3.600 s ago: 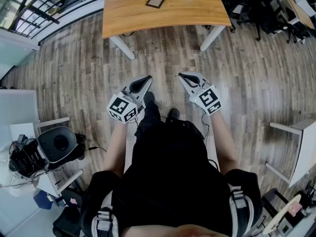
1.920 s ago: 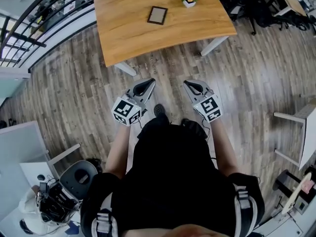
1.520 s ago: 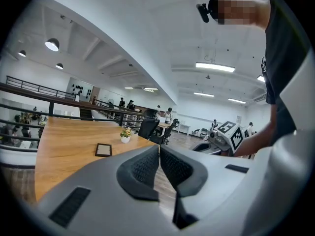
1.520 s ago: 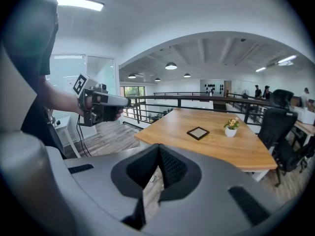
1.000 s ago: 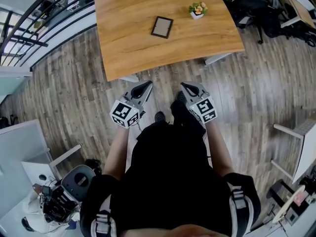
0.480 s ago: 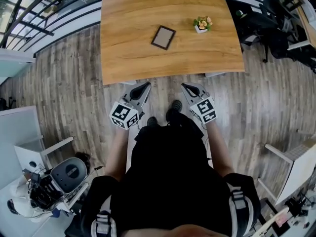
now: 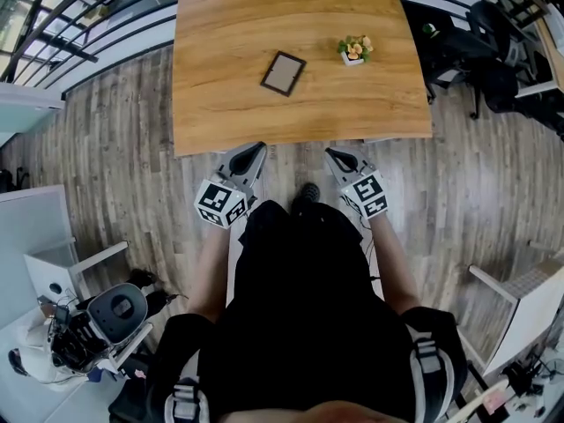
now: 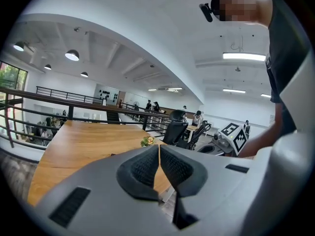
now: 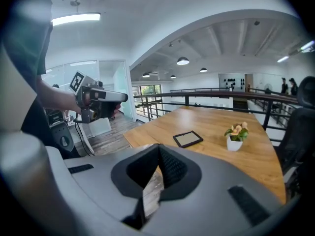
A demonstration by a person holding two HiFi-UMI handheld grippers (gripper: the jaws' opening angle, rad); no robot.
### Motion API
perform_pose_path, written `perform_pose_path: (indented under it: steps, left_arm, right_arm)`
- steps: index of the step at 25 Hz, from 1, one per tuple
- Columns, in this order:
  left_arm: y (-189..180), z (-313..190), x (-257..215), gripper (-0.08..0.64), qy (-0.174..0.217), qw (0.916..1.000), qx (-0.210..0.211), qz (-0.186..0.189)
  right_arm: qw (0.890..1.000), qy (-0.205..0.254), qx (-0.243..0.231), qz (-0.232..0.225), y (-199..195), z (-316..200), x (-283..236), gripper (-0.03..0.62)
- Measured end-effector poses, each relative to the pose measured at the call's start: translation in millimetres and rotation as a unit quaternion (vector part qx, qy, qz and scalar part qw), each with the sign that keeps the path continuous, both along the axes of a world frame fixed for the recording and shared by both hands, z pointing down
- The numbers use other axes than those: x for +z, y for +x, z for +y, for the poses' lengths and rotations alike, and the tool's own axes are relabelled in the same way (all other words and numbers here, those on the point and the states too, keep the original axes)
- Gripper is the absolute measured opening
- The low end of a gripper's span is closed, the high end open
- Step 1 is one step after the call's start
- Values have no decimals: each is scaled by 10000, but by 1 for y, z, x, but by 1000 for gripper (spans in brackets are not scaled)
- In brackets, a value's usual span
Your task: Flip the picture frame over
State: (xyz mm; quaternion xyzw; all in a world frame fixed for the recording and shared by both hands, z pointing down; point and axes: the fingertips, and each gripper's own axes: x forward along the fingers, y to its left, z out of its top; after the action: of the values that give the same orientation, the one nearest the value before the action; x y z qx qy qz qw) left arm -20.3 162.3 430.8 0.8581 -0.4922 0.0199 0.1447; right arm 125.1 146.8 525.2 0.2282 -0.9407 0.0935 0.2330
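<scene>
A small dark-edged picture frame [image 7: 283, 72] lies flat on the wooden table [image 7: 220, 104], glass side up; in the right gripper view the picture frame [image 9: 187, 138] sits left of the plant. My left gripper [image 7: 252, 154] hangs shut at the table's near edge, nothing in it. My right gripper [image 7: 337, 156] is shut and empty too, just short of that edge. In the left gripper view the left gripper [image 8: 159, 154] points across the table top; the frame is hidden there. The right gripper [image 9: 158, 154] shows its pads together.
A small white pot with flowers [image 7: 353, 50] stands right of the frame. Black office chairs [image 7: 493, 51] stand at the far right, a railing [image 7: 62, 33] at the left. White furniture [image 7: 53, 263] and a grey bin [image 7: 119, 311] are behind me on the left.
I have walked toward the table: it went from far ahead to right in front of both grippers. The grippers stayed shut and level before my body.
</scene>
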Motion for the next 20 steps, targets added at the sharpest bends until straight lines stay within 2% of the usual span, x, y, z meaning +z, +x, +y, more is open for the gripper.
perform_pose_path:
  steps: [5,13,20]
  left_arm:
    - [-2,-13,10,26,-132,9997,-158,-133]
    - [-19,-46,20,26,-220,9996,-172,17]
    - [-40,-77,27,26,-321,9994,-110,67]
  right_arm:
    - [9999,-115,-42,32,2,-3,6,8]
    - [9996,-227,74,120,-7,-26,14,8]
    - [9996,-207,65,169,-36,-61,7,8]
